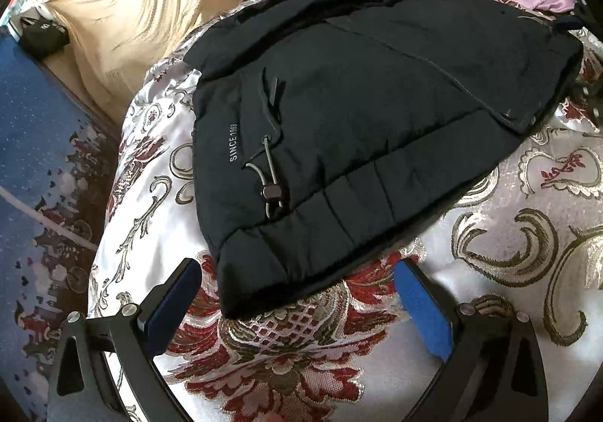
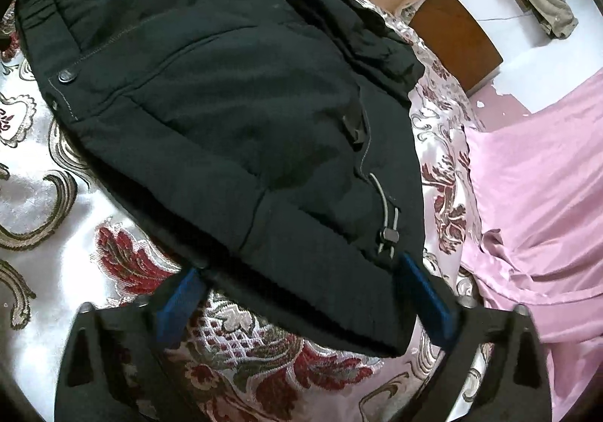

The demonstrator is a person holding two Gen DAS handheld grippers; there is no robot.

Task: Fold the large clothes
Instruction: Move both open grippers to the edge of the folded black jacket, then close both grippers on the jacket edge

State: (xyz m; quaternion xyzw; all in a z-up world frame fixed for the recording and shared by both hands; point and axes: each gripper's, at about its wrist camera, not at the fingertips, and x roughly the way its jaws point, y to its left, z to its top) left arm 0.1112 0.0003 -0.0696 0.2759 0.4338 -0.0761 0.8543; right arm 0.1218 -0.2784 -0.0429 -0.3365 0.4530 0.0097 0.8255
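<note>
Both claws gape: left claw (image 1: 297, 282) clear of the jacket (image 1: 361, 97), right claw (image 2: 301, 278) straddling its hem, bedspread (image 1: 527, 233) partly hidden.

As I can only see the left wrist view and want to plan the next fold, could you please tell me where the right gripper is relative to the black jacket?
Observer: The right gripper is at the near hem of the black jacket, with the hem crossing between its fingers.
Operator: Thank you. Are they gripping it?
Observer: No, the fingers stand wide apart and the hem lies between them unpinched.
Operator: Is anything close by that might snag?
Observer: The cord toggle sits just beyond the finger on the picture's right side.
</note>
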